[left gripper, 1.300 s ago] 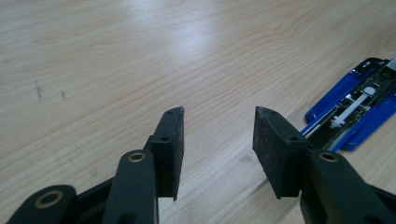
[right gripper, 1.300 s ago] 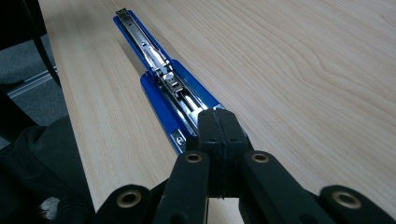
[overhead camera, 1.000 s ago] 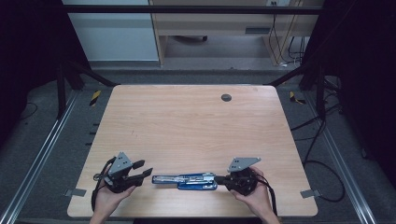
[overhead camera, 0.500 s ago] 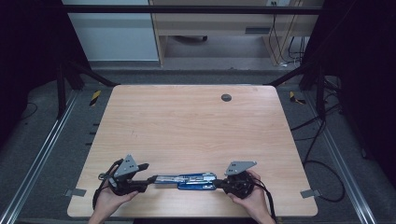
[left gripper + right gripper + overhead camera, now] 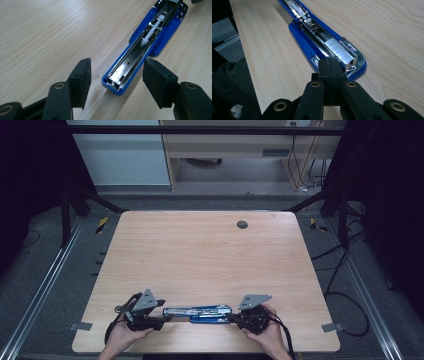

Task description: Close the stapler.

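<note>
Blue-and-chrome opened stapler (image 5: 198, 313) lies flat near the wooden table's (image 5: 210, 255) front edge; left gripper (image 5: 115, 82), jaws just widened, straddles one end untouching; right gripper (image 5: 331, 68), jaws pressed together, hides the other end's rim.

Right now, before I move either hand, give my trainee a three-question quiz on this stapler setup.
1. True or false: the left gripper stands with its jaws open on either side of the end of the blue stapler.
2. What lies in the stapler's tray in front of the right gripper? A) a strip of staples B) a pen C) a coin
3. How do the right gripper's jaws stand?

Key: 1 true, pads not touching it. 2 A. 3 Shut, pads together, tip at the stapler's end.
</note>
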`<state>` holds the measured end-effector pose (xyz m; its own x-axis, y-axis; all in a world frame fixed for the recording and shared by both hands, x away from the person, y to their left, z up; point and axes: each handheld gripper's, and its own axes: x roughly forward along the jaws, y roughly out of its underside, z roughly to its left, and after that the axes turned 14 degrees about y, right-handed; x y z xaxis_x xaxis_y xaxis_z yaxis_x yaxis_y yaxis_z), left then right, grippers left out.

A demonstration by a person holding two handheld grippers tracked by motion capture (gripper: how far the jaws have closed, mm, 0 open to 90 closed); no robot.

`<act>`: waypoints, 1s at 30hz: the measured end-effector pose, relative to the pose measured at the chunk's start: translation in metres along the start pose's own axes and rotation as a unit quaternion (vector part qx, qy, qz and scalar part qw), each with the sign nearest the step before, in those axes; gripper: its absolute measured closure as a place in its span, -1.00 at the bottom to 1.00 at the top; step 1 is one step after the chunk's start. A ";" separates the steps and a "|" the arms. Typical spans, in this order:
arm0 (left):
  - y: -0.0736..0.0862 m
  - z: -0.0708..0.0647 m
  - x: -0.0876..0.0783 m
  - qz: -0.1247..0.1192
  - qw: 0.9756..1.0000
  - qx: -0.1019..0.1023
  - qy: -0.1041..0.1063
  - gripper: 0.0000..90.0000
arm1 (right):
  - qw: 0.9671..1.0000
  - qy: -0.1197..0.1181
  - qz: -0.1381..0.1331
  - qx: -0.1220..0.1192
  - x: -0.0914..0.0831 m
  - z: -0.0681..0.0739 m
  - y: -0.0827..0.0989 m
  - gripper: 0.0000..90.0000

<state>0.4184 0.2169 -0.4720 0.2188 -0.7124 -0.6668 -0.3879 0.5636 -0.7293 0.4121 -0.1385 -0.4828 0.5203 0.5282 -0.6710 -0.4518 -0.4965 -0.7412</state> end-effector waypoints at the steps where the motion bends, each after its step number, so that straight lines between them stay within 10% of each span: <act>1: 0.000 0.000 0.001 0.004 1.000 0.000 0.001 -0.10 | 1.000 0.001 0.001 0.000 0.000 0.000 0.000 1.00; 30: -0.007 0.009 0.019 0.043 0.998 0.028 0.045 0.00 | 1.000 0.002 0.004 -0.006 0.010 0.002 0.000 1.00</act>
<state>0.4332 0.2029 -0.4811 0.1051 -0.6931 -0.7131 -0.3516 0.6449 -0.6786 0.4163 -0.1315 -0.4896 0.5189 0.5220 -0.6770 -0.4471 -0.5093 -0.7354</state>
